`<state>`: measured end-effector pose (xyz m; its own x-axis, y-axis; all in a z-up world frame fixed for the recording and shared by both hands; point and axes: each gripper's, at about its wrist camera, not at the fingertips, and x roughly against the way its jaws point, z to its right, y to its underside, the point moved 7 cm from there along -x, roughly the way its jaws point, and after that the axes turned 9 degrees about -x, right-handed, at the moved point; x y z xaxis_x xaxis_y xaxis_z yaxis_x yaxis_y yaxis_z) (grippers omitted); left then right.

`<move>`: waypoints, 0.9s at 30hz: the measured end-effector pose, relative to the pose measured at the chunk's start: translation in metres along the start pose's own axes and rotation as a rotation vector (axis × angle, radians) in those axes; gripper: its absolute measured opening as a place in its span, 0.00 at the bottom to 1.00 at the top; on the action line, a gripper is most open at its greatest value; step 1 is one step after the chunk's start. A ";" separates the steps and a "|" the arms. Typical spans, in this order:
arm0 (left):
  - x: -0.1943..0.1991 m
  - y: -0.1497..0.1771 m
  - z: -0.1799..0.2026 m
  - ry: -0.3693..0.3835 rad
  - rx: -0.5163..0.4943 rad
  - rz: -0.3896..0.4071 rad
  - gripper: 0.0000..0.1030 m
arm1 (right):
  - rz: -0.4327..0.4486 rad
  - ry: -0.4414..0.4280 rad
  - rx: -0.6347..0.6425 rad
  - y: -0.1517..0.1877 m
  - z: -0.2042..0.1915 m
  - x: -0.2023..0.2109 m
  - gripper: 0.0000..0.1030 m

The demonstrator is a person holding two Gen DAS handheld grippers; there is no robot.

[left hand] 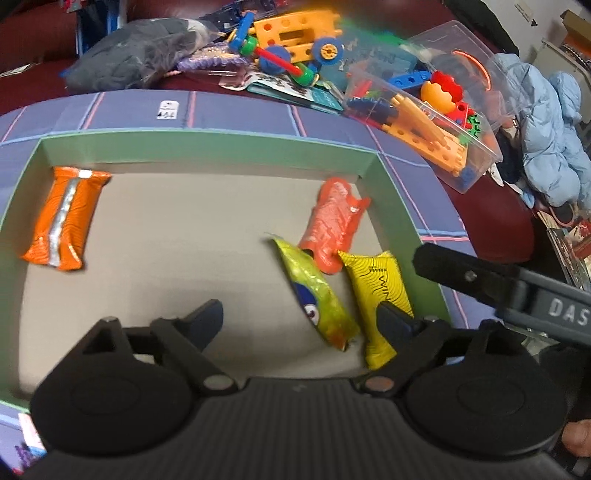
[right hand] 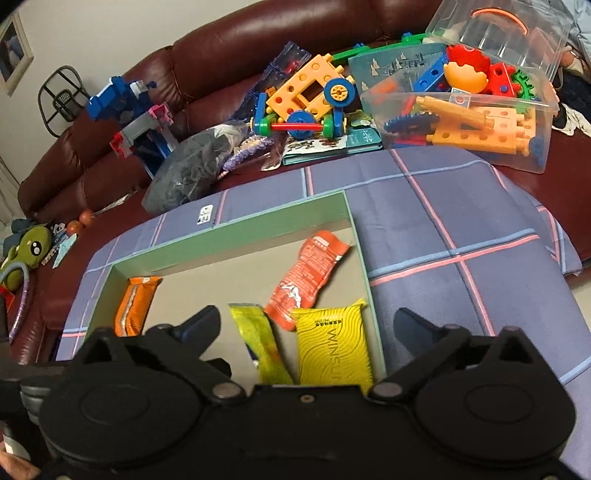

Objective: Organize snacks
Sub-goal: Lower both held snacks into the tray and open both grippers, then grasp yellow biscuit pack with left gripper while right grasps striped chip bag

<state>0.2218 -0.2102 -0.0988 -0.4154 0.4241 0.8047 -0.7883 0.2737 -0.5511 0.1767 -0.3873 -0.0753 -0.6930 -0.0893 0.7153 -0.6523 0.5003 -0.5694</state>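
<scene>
A shallow box with a green rim (left hand: 207,147) (right hand: 236,236) and a grey floor lies on a purple checked cloth (right hand: 443,221). Inside, an orange packet (left hand: 64,218) (right hand: 133,302) lies at the left. At the right lie a salmon-orange packet (left hand: 332,225) (right hand: 310,273), a green-yellow packet (left hand: 317,295) (right hand: 258,343) and a yellow packet (left hand: 380,288) (right hand: 332,343). My left gripper (left hand: 301,315) hangs open above the green-yellow packet, its right fingertip over the yellow one. My right gripper (right hand: 306,319) is open above the yellow and green-yellow packets, gripping nothing.
Behind the box, a clear plastic bin (left hand: 424,122) (right hand: 469,110) holds toy building parts. An orange toy vehicle (left hand: 291,33) (right hand: 310,96), a dark bag (left hand: 136,55) and booklets lie on the maroon sofa (right hand: 221,48). A light blue jacket (left hand: 546,140) sits at the right.
</scene>
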 end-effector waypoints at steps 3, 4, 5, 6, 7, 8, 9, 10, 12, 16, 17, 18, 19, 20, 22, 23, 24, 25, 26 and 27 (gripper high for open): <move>0.009 0.002 -0.003 -0.002 0.004 0.008 0.97 | -0.002 -0.003 0.000 0.003 -0.002 0.005 1.00; 0.013 0.003 -0.004 -0.007 -0.001 0.010 0.98 | -0.001 -0.003 0.001 0.004 -0.002 0.007 1.00; 0.016 0.004 -0.004 -0.012 -0.006 0.010 0.98 | -0.001 -0.003 0.000 0.005 -0.002 0.009 1.00; 0.019 0.005 -0.004 -0.016 -0.009 0.010 0.99 | -0.002 -0.001 -0.004 0.007 -0.002 0.012 1.00; 0.022 0.006 -0.005 -0.017 -0.011 0.010 0.99 | -0.003 -0.001 -0.009 0.009 -0.002 0.015 1.00; 0.026 0.009 -0.006 -0.017 -0.013 0.011 0.99 | -0.005 -0.003 -0.016 0.011 -0.002 0.019 1.00; 0.030 0.011 -0.007 -0.018 -0.016 0.013 1.00 | -0.005 -0.006 -0.022 0.014 -0.003 0.022 1.00; 0.035 0.014 -0.008 -0.019 -0.019 0.017 1.00 | -0.005 -0.011 -0.025 0.017 -0.004 0.026 1.00; 0.045 0.021 -0.009 -0.023 -0.027 0.024 1.00 | -0.005 -0.015 -0.023 0.024 -0.006 0.034 1.00; 0.063 0.038 -0.015 -0.031 -0.032 0.023 1.00 | -0.015 -0.020 -0.009 0.040 -0.013 0.047 1.00; 0.067 0.043 -0.017 -0.035 -0.029 0.023 1.00 | -0.019 -0.021 -0.007 0.045 -0.014 0.050 1.00; 0.072 0.049 -0.020 -0.039 -0.027 0.022 1.00 | -0.023 -0.022 -0.008 0.049 -0.015 0.054 1.00; 0.076 0.055 -0.023 -0.042 -0.026 0.019 1.00 | -0.027 -0.021 -0.008 0.053 -0.016 0.056 1.00; 0.080 0.061 -0.026 -0.046 -0.024 0.015 1.00 | -0.034 -0.018 -0.008 0.059 -0.016 0.060 1.00; 0.086 0.075 -0.032 -0.049 -0.024 0.004 1.00 | -0.047 -0.014 -0.007 0.070 -0.015 0.064 1.00; 0.088 0.083 -0.034 -0.050 -0.025 -0.004 1.00 | -0.056 -0.010 -0.009 0.076 -0.015 0.066 1.00; 0.090 0.090 -0.035 -0.051 -0.027 -0.012 1.00 | -0.066 -0.008 -0.009 0.082 -0.014 0.068 1.00; 0.091 0.098 -0.036 -0.050 -0.031 -0.020 1.00 | -0.076 -0.004 -0.009 0.087 -0.013 0.070 1.00; 0.093 0.106 -0.036 -0.048 -0.036 -0.029 1.00 | -0.088 0.000 -0.011 0.094 -0.012 0.071 1.00; 0.094 0.115 -0.036 -0.047 -0.043 -0.042 1.00 | -0.098 0.003 -0.015 0.100 -0.011 0.073 1.00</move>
<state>0.1086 -0.1084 -0.0942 -0.4044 0.3708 0.8360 -0.7855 0.3274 -0.5252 0.0644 -0.3338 -0.0757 -0.6249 -0.1361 0.7687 -0.7126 0.5017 -0.4904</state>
